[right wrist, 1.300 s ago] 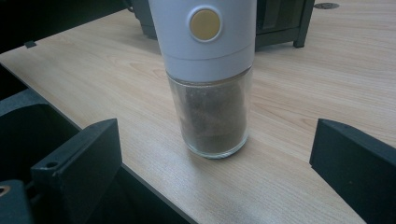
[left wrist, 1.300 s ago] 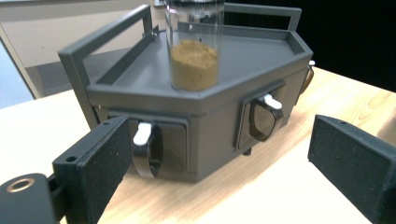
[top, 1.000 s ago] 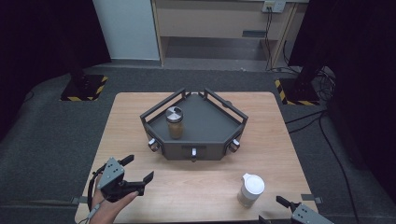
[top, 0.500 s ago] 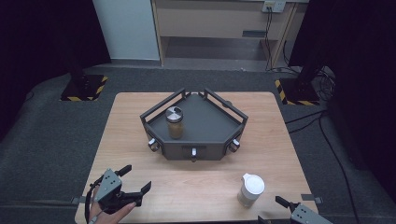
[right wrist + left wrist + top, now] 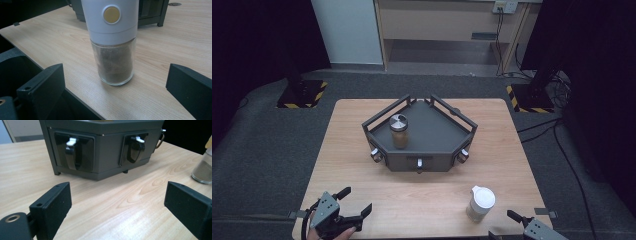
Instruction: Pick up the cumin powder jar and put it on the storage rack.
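Wooden table held a dark angular rack at centre, with a silver-lidded spice jar standing upright on its left part. A white-capped grinder stood upright on the table near the front right edge, well apart from the rack.

Left gripper was at the front left corner, jaws spread, nothing between them; a hand held it from below. Right gripper was at the front right edge, just beside the grinder; high view cut off most of it.

Left gripper view showed what high view could not: two black latches with white tabs on the rack's front wall, plus the grinder's glass base at far right. Right gripper view showed the grinder close up: yellow button on the white cap, brown powder in the glass body, standing between wide-apart jaws, touching neither.

Versus a second ago: left gripper had drawn back toward the front edge; jars, rack and right gripper were unchanged.
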`<action>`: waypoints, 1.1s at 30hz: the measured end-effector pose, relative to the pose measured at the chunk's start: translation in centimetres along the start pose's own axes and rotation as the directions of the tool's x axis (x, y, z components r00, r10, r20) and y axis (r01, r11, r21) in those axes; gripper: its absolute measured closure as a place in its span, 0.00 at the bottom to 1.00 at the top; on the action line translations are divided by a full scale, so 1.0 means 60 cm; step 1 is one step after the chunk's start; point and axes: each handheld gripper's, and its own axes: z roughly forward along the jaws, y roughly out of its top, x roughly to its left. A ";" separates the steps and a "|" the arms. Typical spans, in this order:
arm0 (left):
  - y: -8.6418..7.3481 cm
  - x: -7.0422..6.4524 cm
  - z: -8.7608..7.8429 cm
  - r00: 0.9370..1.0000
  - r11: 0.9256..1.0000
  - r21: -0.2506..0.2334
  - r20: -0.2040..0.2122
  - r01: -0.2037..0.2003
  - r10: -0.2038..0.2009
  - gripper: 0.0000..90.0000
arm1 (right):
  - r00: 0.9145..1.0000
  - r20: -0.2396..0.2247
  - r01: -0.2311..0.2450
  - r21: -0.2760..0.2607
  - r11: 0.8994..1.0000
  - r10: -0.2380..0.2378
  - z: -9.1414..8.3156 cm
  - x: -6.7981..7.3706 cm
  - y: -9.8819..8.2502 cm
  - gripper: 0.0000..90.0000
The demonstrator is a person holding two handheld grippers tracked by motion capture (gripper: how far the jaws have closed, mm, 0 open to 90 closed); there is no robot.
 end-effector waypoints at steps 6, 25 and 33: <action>-0.008 -0.009 -0.007 1.000 1.000 0.003 -0.006 0.002 -0.002 0.07 | 1.000 0.001 0.002 -0.001 1.000 -0.002 0.000 0.001 0.000 0.03; -0.029 -0.011 -0.021 0.999 1.000 -0.003 -0.043 -0.014 0.014 0.07 | 1.000 0.008 0.009 0.000 1.000 -0.009 0.002 0.003 0.000 0.03; -0.031 -0.010 -0.024 0.999 1.000 0.003 -0.042 -0.006 0.006 0.05 | 1.000 0.013 0.011 -0.005 1.000 -0.011 0.002 0.007 -0.001 0.02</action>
